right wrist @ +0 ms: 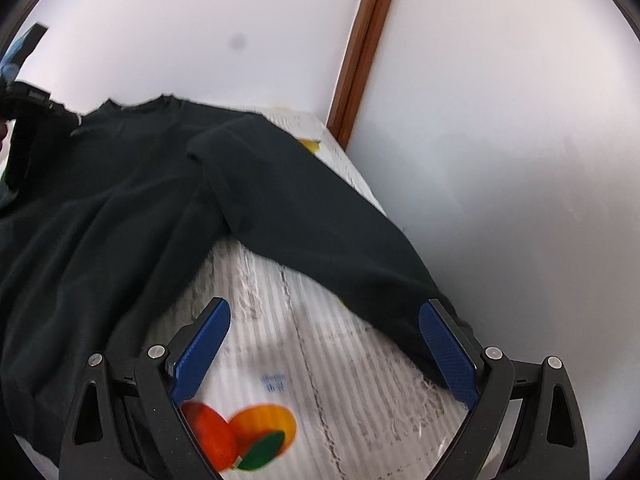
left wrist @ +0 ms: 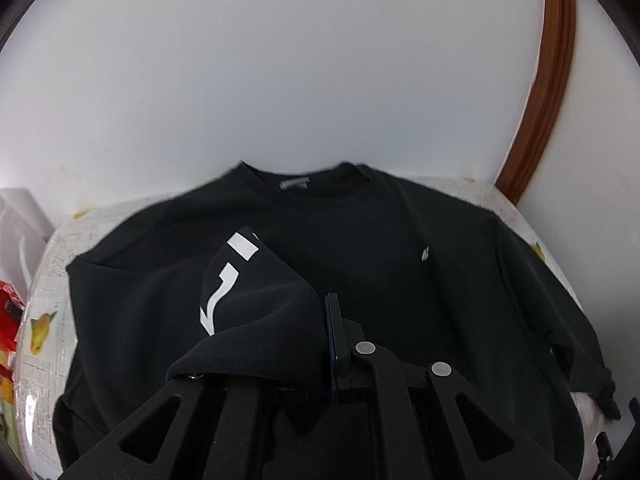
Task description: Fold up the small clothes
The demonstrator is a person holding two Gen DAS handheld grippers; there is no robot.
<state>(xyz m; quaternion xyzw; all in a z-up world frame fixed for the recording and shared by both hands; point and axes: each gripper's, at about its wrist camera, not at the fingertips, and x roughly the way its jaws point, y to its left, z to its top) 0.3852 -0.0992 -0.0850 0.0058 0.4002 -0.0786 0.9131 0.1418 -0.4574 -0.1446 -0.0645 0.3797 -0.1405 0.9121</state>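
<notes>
A black long-sleeved sweatshirt lies spread on the table, collar toward the wall. My left gripper is shut on its left sleeve, which carries white print, and holds it lifted over the body of the shirt. In the right wrist view the shirt fills the left, and its right sleeve stretches toward the table's right edge. My right gripper is open and empty above the tablecloth, its right finger beside the sleeve's cuff.
The table has a white cloth printed with fruit. A white wall with a brown wooden strip stands behind it. White and red packages sit at the table's left end.
</notes>
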